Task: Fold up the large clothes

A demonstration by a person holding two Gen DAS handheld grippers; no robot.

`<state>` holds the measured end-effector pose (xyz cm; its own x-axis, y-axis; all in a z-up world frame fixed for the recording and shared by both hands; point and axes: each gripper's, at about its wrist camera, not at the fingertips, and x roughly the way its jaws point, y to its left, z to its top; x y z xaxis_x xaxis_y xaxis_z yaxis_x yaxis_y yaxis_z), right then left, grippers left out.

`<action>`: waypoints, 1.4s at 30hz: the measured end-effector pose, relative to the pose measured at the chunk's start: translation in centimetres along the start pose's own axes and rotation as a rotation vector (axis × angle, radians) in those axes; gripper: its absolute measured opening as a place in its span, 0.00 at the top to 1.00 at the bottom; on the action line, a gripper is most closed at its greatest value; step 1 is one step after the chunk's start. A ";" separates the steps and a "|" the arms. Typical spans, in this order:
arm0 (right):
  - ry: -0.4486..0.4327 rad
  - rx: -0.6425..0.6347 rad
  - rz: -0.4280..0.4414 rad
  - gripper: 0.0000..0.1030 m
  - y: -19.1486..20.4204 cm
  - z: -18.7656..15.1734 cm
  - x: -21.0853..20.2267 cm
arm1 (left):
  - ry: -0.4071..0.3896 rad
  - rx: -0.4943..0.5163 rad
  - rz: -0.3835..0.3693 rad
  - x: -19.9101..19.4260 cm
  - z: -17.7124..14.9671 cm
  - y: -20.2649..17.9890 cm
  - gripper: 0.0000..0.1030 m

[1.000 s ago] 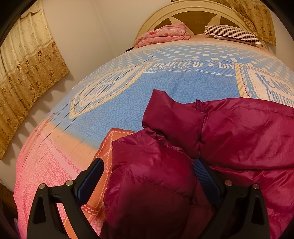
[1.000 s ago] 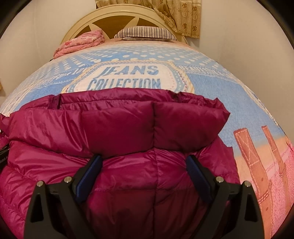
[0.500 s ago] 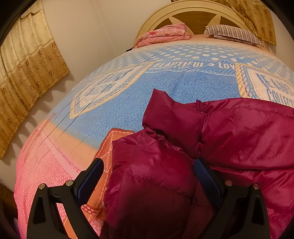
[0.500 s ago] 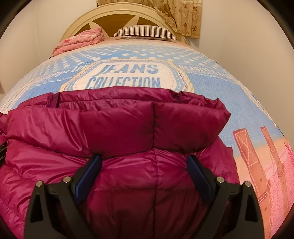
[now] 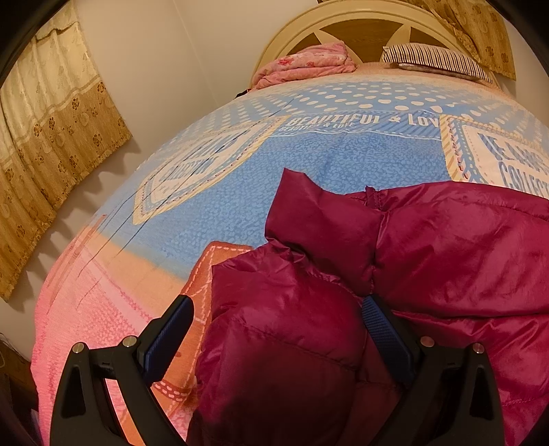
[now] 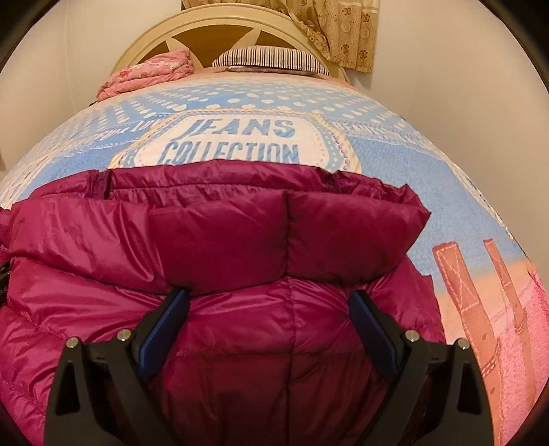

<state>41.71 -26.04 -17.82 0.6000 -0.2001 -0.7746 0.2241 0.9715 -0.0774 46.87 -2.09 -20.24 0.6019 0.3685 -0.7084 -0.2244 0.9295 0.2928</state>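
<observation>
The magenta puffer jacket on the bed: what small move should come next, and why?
Probably close both claws on the jacket. The left claw and the right claw are open, with puffy fabric bulging between the fingers of each, and the jacket lies bunched on the bedspread, nothing gripped yet.

Bed with blue-and-pink printed bedspread [image 5: 326, 164], cream arched headboard [image 6: 212, 31], striped pillow [image 6: 271, 60] beside folded pink blanket [image 6: 151, 73]; plain cream walls [image 5: 178, 58], gold floral curtains [image 5: 51, 137]; warm, dim light.
</observation>
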 end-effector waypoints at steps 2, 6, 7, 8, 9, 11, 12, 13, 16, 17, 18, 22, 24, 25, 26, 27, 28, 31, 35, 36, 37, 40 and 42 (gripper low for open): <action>0.007 -0.009 -0.007 0.07 0.1 0.2 -0.1 | 0.020 -0.001 -0.005 -0.8 0.3 0.4 0.04; -0.024 -0.017 -0.030 0.07 0.7 0.5 -2.5 | -0.023 -0.105 -0.102 -4.3 -0.1 2.1 0.04; -0.065 -0.001 -0.024 0.06 1.0 0.3 -3.8 | -0.046 -0.106 -0.115 -5.3 -0.3 2.1 0.04; -0.095 0.005 -0.010 0.06 1.6 0.2 -4.9 | -0.072 -0.092 -0.111 -6.1 -0.4 1.7 0.04; -0.114 -0.005 0.011 0.06 2.3 0.0 -5.8 | -0.097 -0.073 -0.105 -6.7 -0.7 1.1 0.04; -0.132 -0.040 0.057 0.06 4.0 -0.6 -6.8 | -0.102 -0.025 -0.100 -6.5 -1.2 -0.2 0.04; -0.122 -0.061 0.078 0.06 4.9 -1.0 -6.7 | -0.090 -0.003 -0.074 -5.9 -1.5 -0.9 0.04; -0.115 -0.073 0.080 0.06 5.3 -1.2 -6.3 | -0.078 0.004 -0.061 -5.4 -1.6 -1.2 0.04; -0.092 -0.080 0.060 0.06 5.8 -1.9 -4.7 | -0.082 0.008 -0.059 -4.2 -2.3 -1.8 0.04; -0.082 -0.075 0.061 0.06 5.8 -2.1 -4.2 | -0.083 0.011 -0.058 -4.1 -2.3 -1.9 0.04; -0.074 -0.074 0.061 0.06 5.8 -2.1 -3.9 | -0.079 0.016 -0.056 -4.0 -2.3 -2.0 0.04; -0.058 -0.084 0.045 0.05 6.1 -2.2 -3.4 | -0.067 0.028 -0.044 -3.4 -2.5 -2.6 0.03; -0.041 -0.073 0.055 0.04 5.9 -2.4 -3.2 | -0.065 0.028 -0.043 -3.4 -2.6 -2.7 0.03; -0.031 -0.070 0.059 0.04 5.8 -2.4 -3.1 | -0.066 0.029 -0.042 -3.4 -2.6 -2.7 0.03; -0.028 -0.071 0.060 0.03 5.8 -2.5 -3.1 | -0.065 0.031 -0.041 -3.4 -2.7 -2.8 0.03; -0.024 -0.072 0.059 0.03 5.9 -2.5 -3.0 | -0.062 0.033 -0.040 -3.3 -2.7 -2.8 0.03; -0.022 -0.073 0.059 0.03 5.9 -2.5 -2.9 | -0.060 0.034 -0.039 -3.3 -2.7 -2.9 0.03; -0.008 -0.075 0.096 0.07 5.5 -2.4 -3.3 | -0.033 0.032 -0.072 -3.9 -2.3 -2.0 0.03; -0.114 0.006 0.139 0.14 2.2 -1.1 -6.2 | -0.060 -0.048 -0.132 -5.6 0.4 0.5 0.03; -0.134 0.019 0.131 0.13 1.5 -0.6 -6.5 | -0.071 -0.054 -0.139 -5.7 1.4 0.6 0.03; -0.142 0.033 0.112 0.13 0.5 0.2 -6.5 | -0.069 -0.050 -0.143 -5.5 2.1 0.3 0.03; -0.128 0.084 0.060 0.13 -1.9 2.4 -4.7 | -0.020 -0.047 -0.163 -3.4 3.9 -1.2 0.03; -0.072 0.091 0.036 0.12 -2.8 3.4 -2.6 | 0.040 -0.026 -0.147 -1.2 3.7 -2.4 0.03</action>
<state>42.13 -28.64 -13.49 0.6619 -0.1774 -0.7283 0.2681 0.9633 0.0090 49.52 -4.84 -17.72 0.5992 0.2285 -0.7673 -0.1567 0.9733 0.1675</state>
